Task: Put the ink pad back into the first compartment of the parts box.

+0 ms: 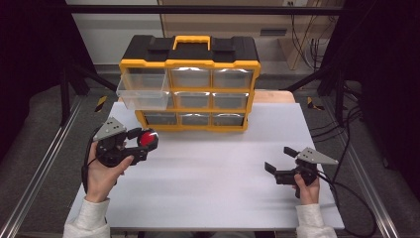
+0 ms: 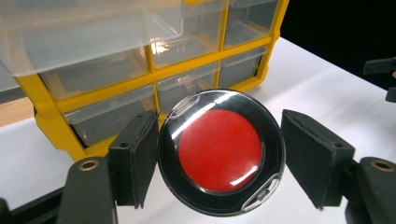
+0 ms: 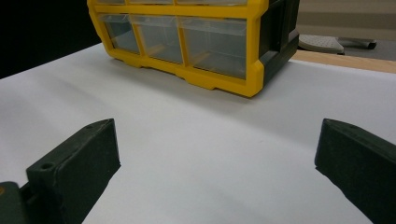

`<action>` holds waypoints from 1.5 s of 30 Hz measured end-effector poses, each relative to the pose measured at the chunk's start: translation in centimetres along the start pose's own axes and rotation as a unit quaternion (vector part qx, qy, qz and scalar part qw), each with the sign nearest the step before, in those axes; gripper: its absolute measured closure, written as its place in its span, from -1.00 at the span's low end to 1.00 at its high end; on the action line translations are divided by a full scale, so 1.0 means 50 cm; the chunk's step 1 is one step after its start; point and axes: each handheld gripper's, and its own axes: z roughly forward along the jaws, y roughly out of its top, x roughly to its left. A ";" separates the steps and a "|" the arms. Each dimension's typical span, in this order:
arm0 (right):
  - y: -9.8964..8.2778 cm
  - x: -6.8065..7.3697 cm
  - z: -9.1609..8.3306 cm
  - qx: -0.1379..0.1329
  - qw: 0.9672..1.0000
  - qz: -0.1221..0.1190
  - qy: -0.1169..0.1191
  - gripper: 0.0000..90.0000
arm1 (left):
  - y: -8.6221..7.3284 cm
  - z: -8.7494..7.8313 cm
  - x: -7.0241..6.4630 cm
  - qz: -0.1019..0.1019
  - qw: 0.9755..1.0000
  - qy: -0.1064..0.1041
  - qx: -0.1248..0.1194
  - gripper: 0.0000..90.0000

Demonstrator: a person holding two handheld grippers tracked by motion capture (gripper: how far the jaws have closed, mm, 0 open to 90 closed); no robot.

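A round black-rimmed disc with a red centre (image 2: 219,150) sits between the pads of my left gripper (image 2: 215,156), which is shut on it and holds it above the white table. In the high view the disc (image 1: 147,138) and left gripper (image 1: 143,141) are at the table's left, just in front of a yellow and black drawer cabinet (image 1: 189,82). The cabinet's top-left clear drawer (image 1: 143,94) is pulled out and looks empty. My right gripper (image 1: 280,159) rests low at the right, open, with nothing between its jaws (image 3: 217,154).
The white table top (image 1: 213,168) spreads between the two hands. The cabinet (image 3: 196,42) stands at the back, its other clear drawers closed. A wooden edge (image 1: 275,95) shows behind it. Metal rails and cables run along both table sides.
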 end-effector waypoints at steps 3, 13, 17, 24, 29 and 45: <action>0.000 0.000 0.000 0.000 1.000 0.001 0.001 -0.99 | 0.010 -0.002 0.001 0.001 1.000 0.001 -0.003 -0.34; 0.001 -0.001 -0.001 -0.003 1.000 0.002 0.002 -0.99 | 0.041 -0.011 -0.003 0.010 1.000 0.004 -0.010 -0.34; 0.001 -0.001 -0.001 -0.005 1.000 0.000 0.002 -0.99 | 0.052 -0.013 -0.005 0.013 1.000 0.006 -0.012 -0.34; 0.001 -0.001 -0.001 -0.004 1.000 0.003 0.003 -0.99 | 0.071 -0.018 -0.007 0.015 1.000 0.006 -0.016 -0.34; 0.001 -0.001 -0.001 -0.003 1.000 0.002 0.003 -0.99 | 0.086 -0.023 -0.008 0.018 1.000 0.010 -0.021 -0.34; 0.001 -0.001 -0.001 -0.004 1.000 0.002 0.004 -0.99 | 0.130 -0.034 -0.004 0.016 0.999 0.011 -0.033 -0.34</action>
